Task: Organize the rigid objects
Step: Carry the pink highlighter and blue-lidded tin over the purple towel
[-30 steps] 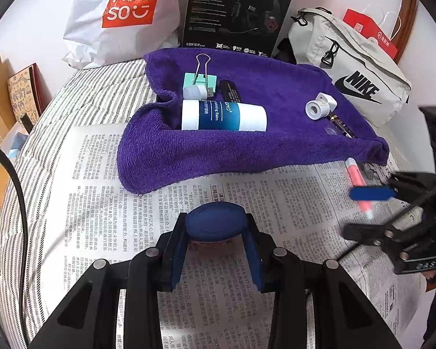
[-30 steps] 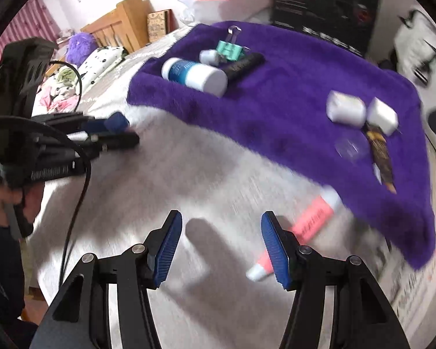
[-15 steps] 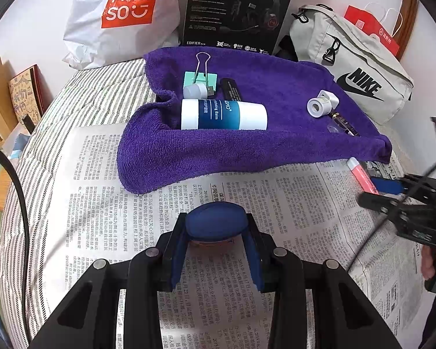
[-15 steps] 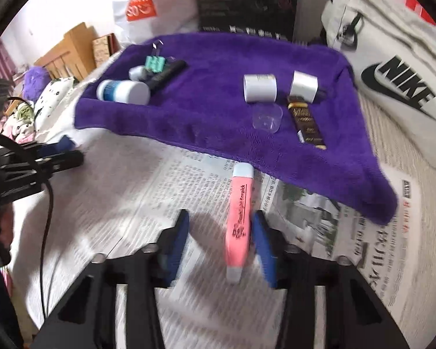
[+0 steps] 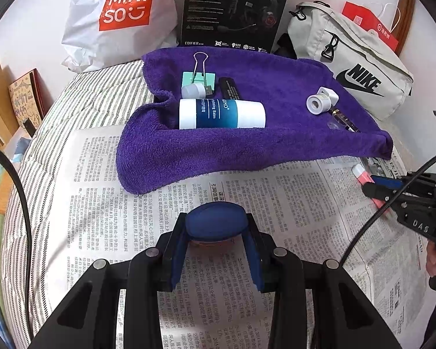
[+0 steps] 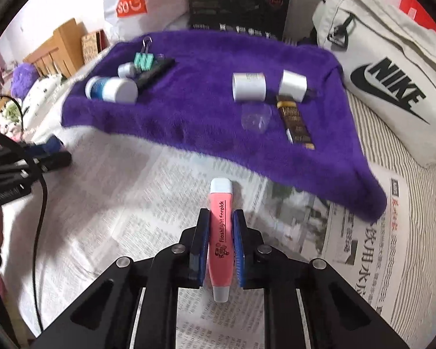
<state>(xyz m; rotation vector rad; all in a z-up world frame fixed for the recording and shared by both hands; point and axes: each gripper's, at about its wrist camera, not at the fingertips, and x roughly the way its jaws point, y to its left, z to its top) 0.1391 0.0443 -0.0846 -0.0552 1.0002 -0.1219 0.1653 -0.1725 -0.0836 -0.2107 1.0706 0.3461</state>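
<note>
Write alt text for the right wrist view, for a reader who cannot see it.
The right tongs are shut on a pink flashlight earpick above a newspaper. Beyond lies a purple towel holding a balm tube, binder clip and small white items.

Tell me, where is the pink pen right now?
In the right wrist view, the pink pen sits between the right gripper pads, over the newspaper, just before the purple towel.

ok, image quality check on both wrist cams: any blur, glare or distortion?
Left wrist: sharp, newspaper print legible, strong fisheye bend with dark corners, no glare. Right wrist: the pink highlighter in the right gripper reads crisp, but the purple towel and its items are smeared, and the paper at left is washed out by bright light.
</note>
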